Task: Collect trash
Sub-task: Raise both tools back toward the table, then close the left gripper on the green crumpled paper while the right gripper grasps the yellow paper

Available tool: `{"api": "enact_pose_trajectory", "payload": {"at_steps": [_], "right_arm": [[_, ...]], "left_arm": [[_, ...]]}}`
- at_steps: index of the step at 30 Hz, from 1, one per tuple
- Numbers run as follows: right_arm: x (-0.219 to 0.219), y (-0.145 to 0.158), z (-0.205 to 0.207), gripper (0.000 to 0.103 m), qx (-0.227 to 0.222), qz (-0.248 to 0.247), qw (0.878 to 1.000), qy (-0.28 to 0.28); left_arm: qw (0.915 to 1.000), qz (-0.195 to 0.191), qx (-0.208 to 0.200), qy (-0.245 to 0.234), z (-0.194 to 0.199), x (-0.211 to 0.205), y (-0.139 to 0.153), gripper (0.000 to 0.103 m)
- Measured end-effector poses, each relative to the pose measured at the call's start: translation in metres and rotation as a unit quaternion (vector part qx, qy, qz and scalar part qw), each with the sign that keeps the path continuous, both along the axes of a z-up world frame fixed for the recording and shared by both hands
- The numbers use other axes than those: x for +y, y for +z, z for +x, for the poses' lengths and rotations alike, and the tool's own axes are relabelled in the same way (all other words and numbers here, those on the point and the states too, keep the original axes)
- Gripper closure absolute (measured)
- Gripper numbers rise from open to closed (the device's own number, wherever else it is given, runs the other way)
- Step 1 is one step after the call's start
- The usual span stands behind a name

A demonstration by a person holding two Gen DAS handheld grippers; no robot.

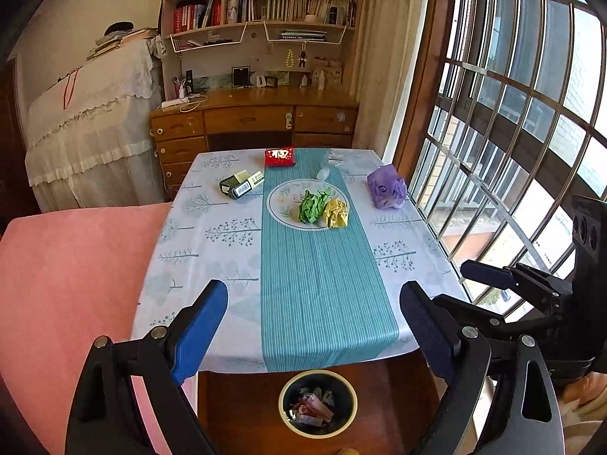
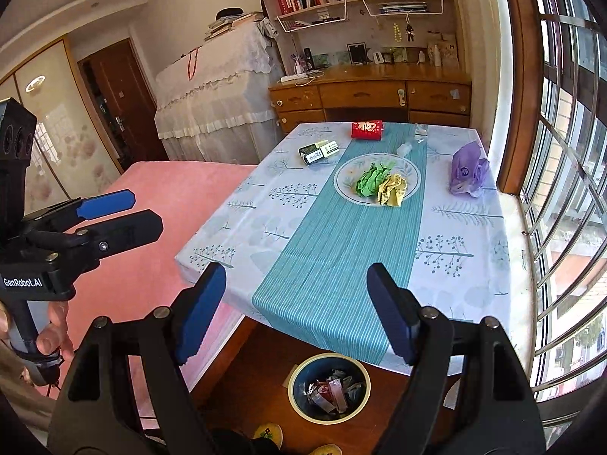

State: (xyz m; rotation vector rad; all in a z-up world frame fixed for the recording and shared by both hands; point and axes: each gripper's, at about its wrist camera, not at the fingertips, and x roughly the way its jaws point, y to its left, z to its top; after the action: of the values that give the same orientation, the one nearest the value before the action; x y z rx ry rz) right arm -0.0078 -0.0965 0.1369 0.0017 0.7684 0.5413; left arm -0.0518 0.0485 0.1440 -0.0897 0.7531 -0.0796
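Below both claws, on the brown floor at the near edge of the table, sits my trash bin (image 1: pixel 318 403), a dark round pail with a pale rim, wrappers already inside. Left gripper (image 1: pixel 313 331) held wide open, nothing between the blue pads, hovering over the near end of the teal runner (image 1: pixel 322 276). Right gripper (image 2: pixel 296 313) likewise spread wide and empty, at the table's near edge; in the left view it shows at far right. My hand (image 2: pixel 53 326) wraps the left gripper's handle in the right view. Table (image 1: pixel 205 235) wears a pale tree-print cloth. On the plate (image 1: pixel 282 204), mid-runner: green crumpled paper (image 1: pixel 312 205) touching yellow crumpled paper (image 1: pixel 336 213) on its right, the yellow one lapping the plate rim. Purple plastic bag (image 1: pixel 386 186) lies right of the plate, near the window side. Dark carton (image 1: pixel 240 184) lies left of the plate, a flap open. Red box (image 1: pixel 280 156) at the far end of the runner. Small clear scraps (image 1: pixel 329 165) between red box and plate; cannot tell what they are. Pink bedspread (image 1: pixel 76 276) left of table.
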Motion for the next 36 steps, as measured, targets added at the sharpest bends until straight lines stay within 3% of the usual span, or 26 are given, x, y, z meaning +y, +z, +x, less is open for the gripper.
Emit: {"api": "enact_pose_trajectory", "payload": {"at_steps": [9, 15, 17, 22, 26, 30, 36], "right_arm": [[-0.003, -0.014, 0.051, 0.029, 0.017, -0.007, 1.0, -0.022], [-0.004, -0.035, 0.104, 0.029, 0.02, -0.018, 0.998, -0.064], [-0.004, -0.042, 0.125, 0.029, 0.022, -0.026, 0.996, -0.087], [-0.001, -0.065, 0.189, 0.029, 0.046, -0.035, 0.987, -0.147], [0.001, -0.094, 0.24, 0.03, 0.064, -0.05, 0.979, -0.188], [0.002, -0.128, 0.287, 0.033, 0.093, -0.045, 0.97, -0.219], [0.008, -0.166, 0.332, 0.033, 0.114, -0.049, 0.963, -0.241]], "left_arm": [[0.9994, -0.005, 0.032, 0.006, 0.06, 0.011, -0.026, 0.01], [0.997, -0.026, 0.069, -0.023, 0.141, 0.025, -0.06, 0.011], [0.9949, -0.033, 0.085, -0.043, 0.179, 0.029, -0.074, 0.019], [0.9829, -0.076, 0.148, -0.078, 0.287, 0.041, -0.114, 0.023], [0.9739, -0.088, 0.183, -0.1, 0.368, 0.041, -0.153, 0.026], [0.9654, -0.078, 0.212, -0.129, 0.434, 0.03, -0.199, 0.034], [0.9549, -0.066, 0.245, -0.155, 0.497, 0.011, -0.253, 0.041]]}}
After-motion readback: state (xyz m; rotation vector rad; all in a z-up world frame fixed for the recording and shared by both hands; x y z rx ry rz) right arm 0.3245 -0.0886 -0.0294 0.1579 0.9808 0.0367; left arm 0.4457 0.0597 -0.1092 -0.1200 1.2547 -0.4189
